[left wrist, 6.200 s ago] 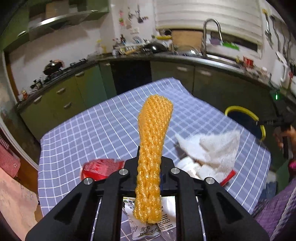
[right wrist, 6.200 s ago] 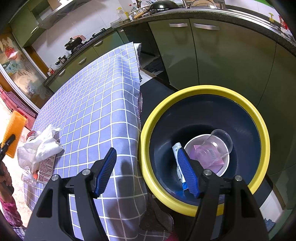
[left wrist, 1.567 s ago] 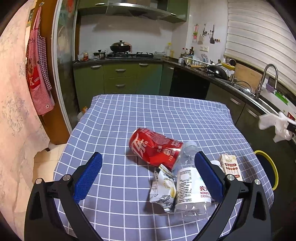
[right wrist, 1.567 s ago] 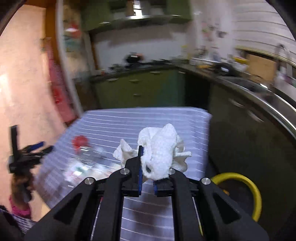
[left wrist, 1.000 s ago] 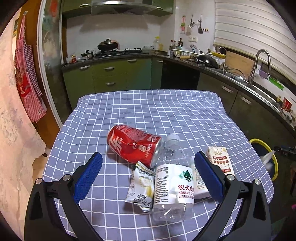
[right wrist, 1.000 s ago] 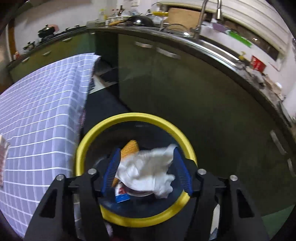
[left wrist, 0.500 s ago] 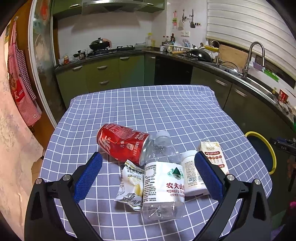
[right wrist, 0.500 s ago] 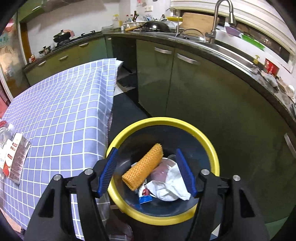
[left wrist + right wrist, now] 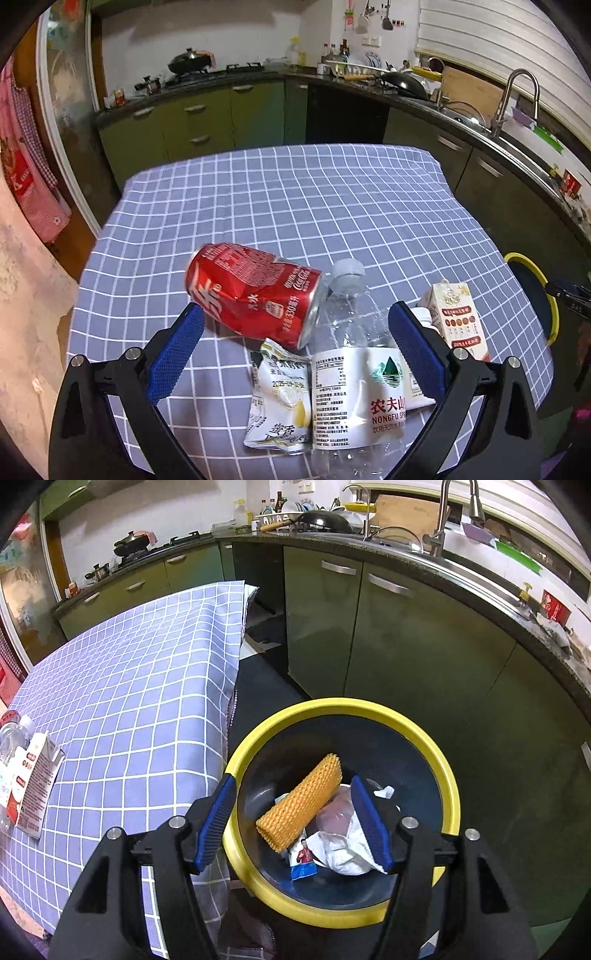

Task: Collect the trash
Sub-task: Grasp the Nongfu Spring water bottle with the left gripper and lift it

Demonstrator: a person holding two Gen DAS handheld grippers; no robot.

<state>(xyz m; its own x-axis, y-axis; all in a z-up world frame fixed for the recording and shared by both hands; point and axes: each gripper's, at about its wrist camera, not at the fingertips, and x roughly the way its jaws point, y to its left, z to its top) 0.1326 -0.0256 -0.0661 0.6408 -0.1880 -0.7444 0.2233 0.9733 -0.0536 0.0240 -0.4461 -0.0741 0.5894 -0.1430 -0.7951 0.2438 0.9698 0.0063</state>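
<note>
My left claw (image 9: 293, 345) hangs over the near end of the tabletop (image 9: 295, 199), which wears a blue checked cloth, and its jaws stand wide apart with nothing gripped. Between and just beyond the blue pads lies what is left of the trash: a dented red can (image 9: 255, 295) on its side, a clear water bottle (image 9: 354, 365) lying with its cap pointing away from me and its shoulder against the can's open end, and a crumpled white snack wrapper (image 9: 280, 398) tucked under the can and against the bottle. A small milk carton (image 9: 456, 319) lies flat just outside the right-hand pad, and something white shows between it and the bottle, though I cannot tell what. My right claw (image 9: 293, 821) is poised above the yellow-rimmed bin (image 9: 436, 760), which stands on the floor beside the table's edge, in front of the green cabinets (image 9: 402, 638). Its jaws are parted to a middling width and hold nothing. Down in the bin I see an orange foam net sleeve (image 9: 301, 806) lying slantwise, a crumpled white paper towel (image 9: 343, 845) beside it, a small blue packet (image 9: 303, 860) and a clear plastic cup (image 9: 334, 814) partly covered by the towel.
</note>
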